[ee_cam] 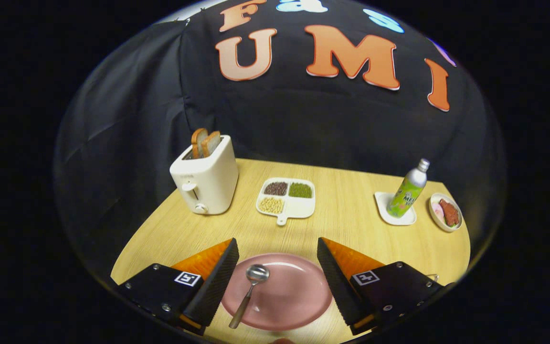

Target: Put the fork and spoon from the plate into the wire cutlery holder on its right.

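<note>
A pink plate lies on the wooden table between my two fingers. On its left half rests a metal spoon, bowl pointing away from me and handle running over the plate's near rim. My gripper hangs above the plate, open wide, nothing held; the left fingertip is beside the spoon's bowl. A thin bit of wire peeks out behind the right finger, too little to identify.
Beyond the fingers stand a white toaster with two bread slices, a divided white dish of beans, a green bottle on a white coaster, and a small bowl of food. The table's edge curves off to the left.
</note>
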The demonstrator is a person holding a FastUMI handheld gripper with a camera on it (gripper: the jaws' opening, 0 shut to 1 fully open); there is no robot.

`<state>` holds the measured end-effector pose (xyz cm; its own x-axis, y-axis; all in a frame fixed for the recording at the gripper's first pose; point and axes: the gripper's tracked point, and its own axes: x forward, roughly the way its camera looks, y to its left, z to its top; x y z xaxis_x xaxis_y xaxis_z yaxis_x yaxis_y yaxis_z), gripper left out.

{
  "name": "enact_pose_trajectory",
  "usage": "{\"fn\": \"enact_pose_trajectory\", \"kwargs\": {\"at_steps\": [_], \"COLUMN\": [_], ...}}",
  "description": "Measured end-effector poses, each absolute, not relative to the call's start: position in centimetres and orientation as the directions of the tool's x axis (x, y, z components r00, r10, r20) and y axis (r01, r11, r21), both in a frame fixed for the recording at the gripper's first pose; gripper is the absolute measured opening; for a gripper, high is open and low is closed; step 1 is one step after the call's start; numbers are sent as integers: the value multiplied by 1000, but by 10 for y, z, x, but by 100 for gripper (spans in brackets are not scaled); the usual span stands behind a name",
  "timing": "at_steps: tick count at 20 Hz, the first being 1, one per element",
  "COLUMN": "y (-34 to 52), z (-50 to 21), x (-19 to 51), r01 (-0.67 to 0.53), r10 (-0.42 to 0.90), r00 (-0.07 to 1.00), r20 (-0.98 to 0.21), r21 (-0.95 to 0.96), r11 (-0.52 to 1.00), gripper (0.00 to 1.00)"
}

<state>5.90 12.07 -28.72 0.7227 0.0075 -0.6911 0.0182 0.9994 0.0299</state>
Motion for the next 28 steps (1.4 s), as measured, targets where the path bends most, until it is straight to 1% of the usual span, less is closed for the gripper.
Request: {"fn": "enact_pose_trajectory", "kwargs": {"at_steps": [4, 7, 9, 11, 12, 15, 16, 17, 19, 20, 21, 22, 23, 24, 25, 26, 28], "y": [130, 138, 144, 151, 154, 152, 153, 155, 159, 160, 163, 166, 166, 166, 166, 167, 166], "z": [-331, -350, -363, -374, -379, -391, -394, -395, -398, -399, -399, -400, -401, -403, -405, -407, -405], "x": [33, 19, 9, 2, -2, -14, -18, -21, -23, -25, -27, -30, -30, -31, -33, -35, -34], "r01": [25, 13, 25, 36, 35, 31, 38, 49, 59, 61, 65, 74, 74, 71, 68, 64, 59], "r10": [35, 60, 69, 82, 86, 49, 40, 35, 21, 15, 13, 15, 5, -4, -11, -16, -12], "r00": [561, 459, 384, 318, 285, 198, 172, 154, 128, 118, 104, 95, 91, 90, 84, 83, 91], "r20": [-827, -887, -921, -944, -955, -979, -984, -988, -992, -993, -995, -995, -996, -996, -996, -996, -996], "r21": [59, 74, 85, 98, 100, 56, 47, 43, 28, 22, 20, 22, 12, 2, -5, -11, -7], "r11": [998, 997, 996, 995, 994, 998, 998, 998, 998, 998, 998, 997, 997, 997, 998, 998, 998], "gripper": [99, 98, 94, 88, 83, 74, 69, 66, 58, 48, 43, 34, 30, 21, 19, 14, 9]}}
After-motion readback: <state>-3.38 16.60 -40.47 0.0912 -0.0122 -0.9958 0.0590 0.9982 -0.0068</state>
